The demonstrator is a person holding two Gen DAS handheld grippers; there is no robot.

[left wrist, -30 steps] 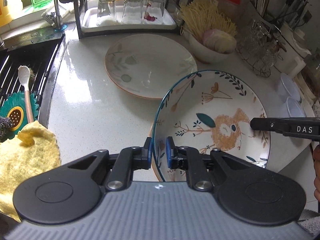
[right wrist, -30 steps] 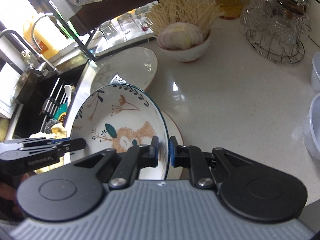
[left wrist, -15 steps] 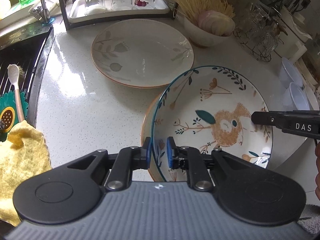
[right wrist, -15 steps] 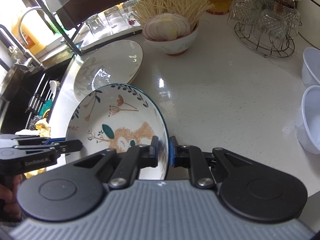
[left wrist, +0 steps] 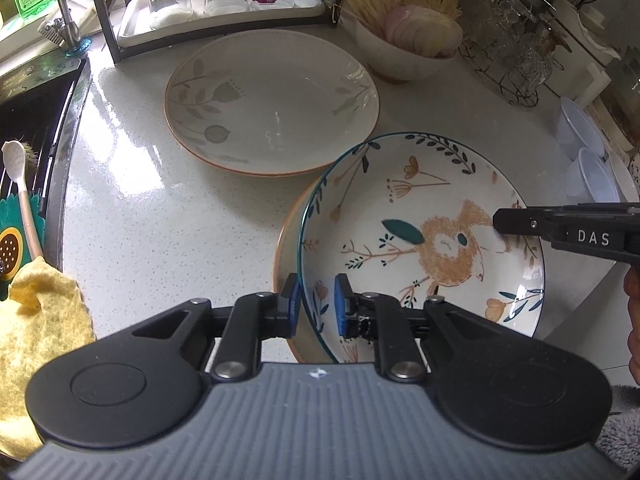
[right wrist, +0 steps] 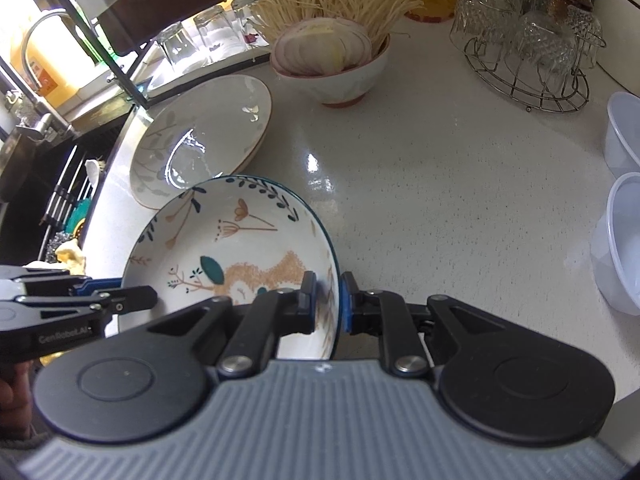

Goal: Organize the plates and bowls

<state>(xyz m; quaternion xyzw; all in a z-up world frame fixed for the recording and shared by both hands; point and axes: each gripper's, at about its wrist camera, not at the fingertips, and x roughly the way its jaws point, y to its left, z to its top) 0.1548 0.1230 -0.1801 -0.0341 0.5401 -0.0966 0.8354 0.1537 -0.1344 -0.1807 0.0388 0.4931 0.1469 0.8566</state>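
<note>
A deep white plate with a blue rim and an orange bird (left wrist: pixel 420 220) (right wrist: pixel 240 240) is held by both grippers at opposite rims. My left gripper (left wrist: pixel 316 304) is shut on its near-left rim, one blue pad inside and one outside. My right gripper (right wrist: pixel 328 300) is shut on the opposite rim, and its black fingers (left wrist: pixel 520 226) reach in from the right in the left wrist view. The bird plate sits over an orange-rimmed plate (left wrist: pixel 286 248) on the counter. Behind them lies a white plate with a grey leaf pattern (left wrist: pixel 272 100) (right wrist: pixel 208 132).
A bowl of sliced onion and enoki (left wrist: pixel 404 48) stands behind the plates. A tray of upturned glasses (left wrist: pixel 220 12) is at the back, a wire rack of glass cups (right wrist: pixel 532 52) and clear plastic bowls (right wrist: pixel 624 240) on the right. The sink (left wrist: pixel 24 140) and a yellow cloth (left wrist: pixel 40 320) are on the left.
The left gripper and its side of the bird plate have sunk a little, so the plate lies flatter over the orange-rimmed plate. Both grips persist.
</note>
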